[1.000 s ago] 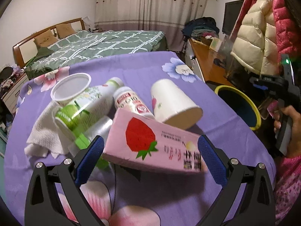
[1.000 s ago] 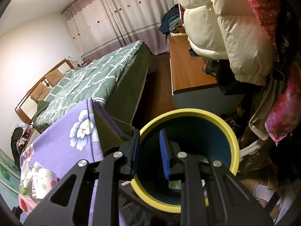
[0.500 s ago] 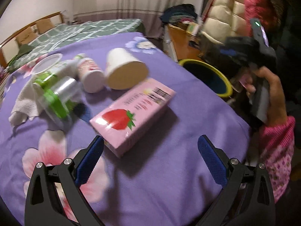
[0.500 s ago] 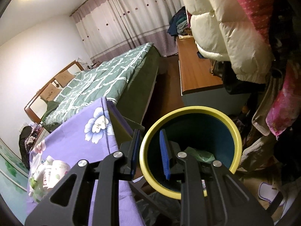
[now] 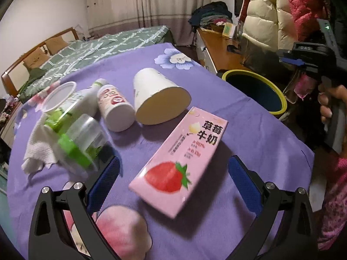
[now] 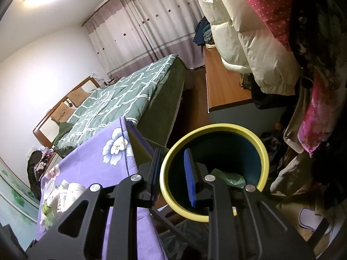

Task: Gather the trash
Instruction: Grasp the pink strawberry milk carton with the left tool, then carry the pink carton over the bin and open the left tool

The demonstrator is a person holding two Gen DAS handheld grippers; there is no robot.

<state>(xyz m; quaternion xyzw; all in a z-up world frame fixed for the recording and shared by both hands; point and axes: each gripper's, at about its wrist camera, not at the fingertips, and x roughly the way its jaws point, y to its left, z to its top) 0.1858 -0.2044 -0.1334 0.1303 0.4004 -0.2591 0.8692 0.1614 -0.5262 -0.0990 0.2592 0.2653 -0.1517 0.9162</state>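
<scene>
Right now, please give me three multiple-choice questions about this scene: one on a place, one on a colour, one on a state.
1. Where does the pink milk carton lie?
A. on the purple cloth
B. inside the bin
C. on the bed

2. What colour is the rim of the bin?
A. red
B. yellow
C. white

3. How is the paper cup positioned?
A. upright
B. stacked in another cup
C. on its side

Answers: 1 A, the carton rests flat on the flowered cloth between the left gripper's fingers; 2 B, a yellow ring tops the dark bin; 3 C, its base faces the camera.
</scene>
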